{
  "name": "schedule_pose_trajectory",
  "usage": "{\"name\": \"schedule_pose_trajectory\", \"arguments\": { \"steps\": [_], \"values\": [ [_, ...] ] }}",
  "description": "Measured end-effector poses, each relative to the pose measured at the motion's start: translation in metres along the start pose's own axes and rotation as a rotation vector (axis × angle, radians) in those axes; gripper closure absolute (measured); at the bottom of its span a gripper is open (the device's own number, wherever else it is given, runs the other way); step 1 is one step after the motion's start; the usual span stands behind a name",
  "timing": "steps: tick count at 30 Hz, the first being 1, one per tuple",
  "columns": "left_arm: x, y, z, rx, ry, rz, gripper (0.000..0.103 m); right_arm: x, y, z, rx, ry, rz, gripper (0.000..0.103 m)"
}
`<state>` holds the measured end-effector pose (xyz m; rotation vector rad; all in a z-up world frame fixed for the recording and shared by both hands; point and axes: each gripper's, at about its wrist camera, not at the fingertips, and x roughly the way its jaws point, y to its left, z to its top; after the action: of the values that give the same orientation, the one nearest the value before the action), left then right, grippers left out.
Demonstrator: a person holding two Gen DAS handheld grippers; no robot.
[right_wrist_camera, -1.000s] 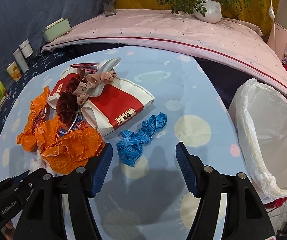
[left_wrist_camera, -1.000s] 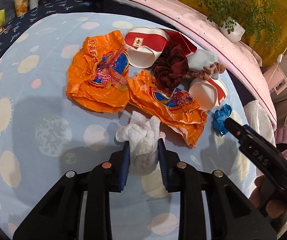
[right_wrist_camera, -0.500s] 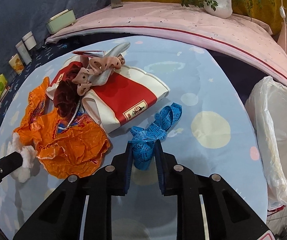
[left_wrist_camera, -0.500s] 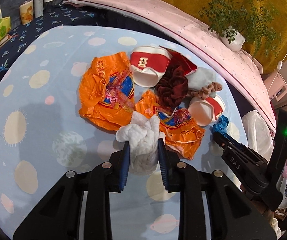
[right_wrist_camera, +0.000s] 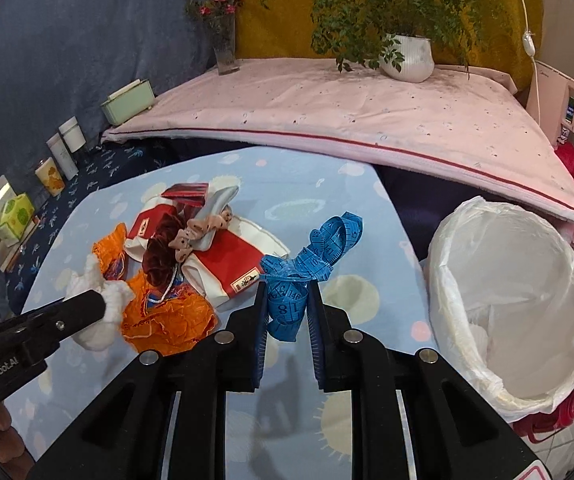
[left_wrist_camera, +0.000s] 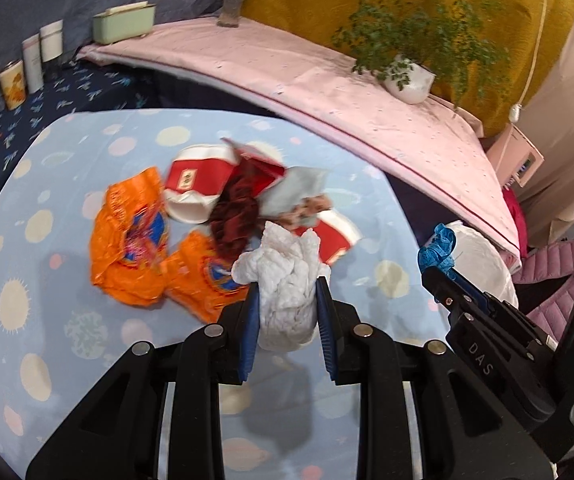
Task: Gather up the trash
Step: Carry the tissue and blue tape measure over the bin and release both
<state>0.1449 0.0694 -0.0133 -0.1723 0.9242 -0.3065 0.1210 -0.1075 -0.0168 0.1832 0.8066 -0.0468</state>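
Note:
My left gripper (left_wrist_camera: 285, 304) is shut on a crumpled white tissue (left_wrist_camera: 285, 276) and holds it above the table. The tissue also shows in the right wrist view (right_wrist_camera: 103, 308). My right gripper (right_wrist_camera: 286, 308) is shut on a blue measuring tape (right_wrist_camera: 311, 256), lifted off the table; the tape also shows in the left wrist view (left_wrist_camera: 439, 246). Orange crumpled wrappers (left_wrist_camera: 135, 248) lie on the blue patterned tablecloth (left_wrist_camera: 47, 320). A bin lined with a white bag (right_wrist_camera: 511, 304) stands at the table's right edge.
Red-and-white pouches (right_wrist_camera: 231, 264), a dark red scrunchie (right_wrist_camera: 163, 252) and a beige scrunchie (right_wrist_camera: 199, 232) lie in a pile mid-table. A pink-covered ledge (right_wrist_camera: 367, 112) with a potted plant (right_wrist_camera: 407, 56) runs behind. Tins and boxes (right_wrist_camera: 51, 168) line the left.
Both grippers have risen from the table. The right gripper closed on the blue tape and lifted it. The left gripper kept the tissue and moved up and right.

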Motion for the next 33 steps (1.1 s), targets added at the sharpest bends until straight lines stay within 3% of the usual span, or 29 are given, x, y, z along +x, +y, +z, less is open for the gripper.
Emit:
{"name": "schedule_pose_trajectory", "arguments": {
  "steps": [16, 33],
  "values": [
    [0.005, -0.134, 0.011, 0.197, -0.021, -0.097, 0.078, -0.065, -0.095, 0.005, 0.128, -0.118, -0.084, 0.085],
    [0.037, -0.243, 0.003, 0.350, 0.025, -0.205, 0.077, -0.079, -0.195, -0.017, 0.285, -0.126, -0.184, 0.085]
  ]
}}
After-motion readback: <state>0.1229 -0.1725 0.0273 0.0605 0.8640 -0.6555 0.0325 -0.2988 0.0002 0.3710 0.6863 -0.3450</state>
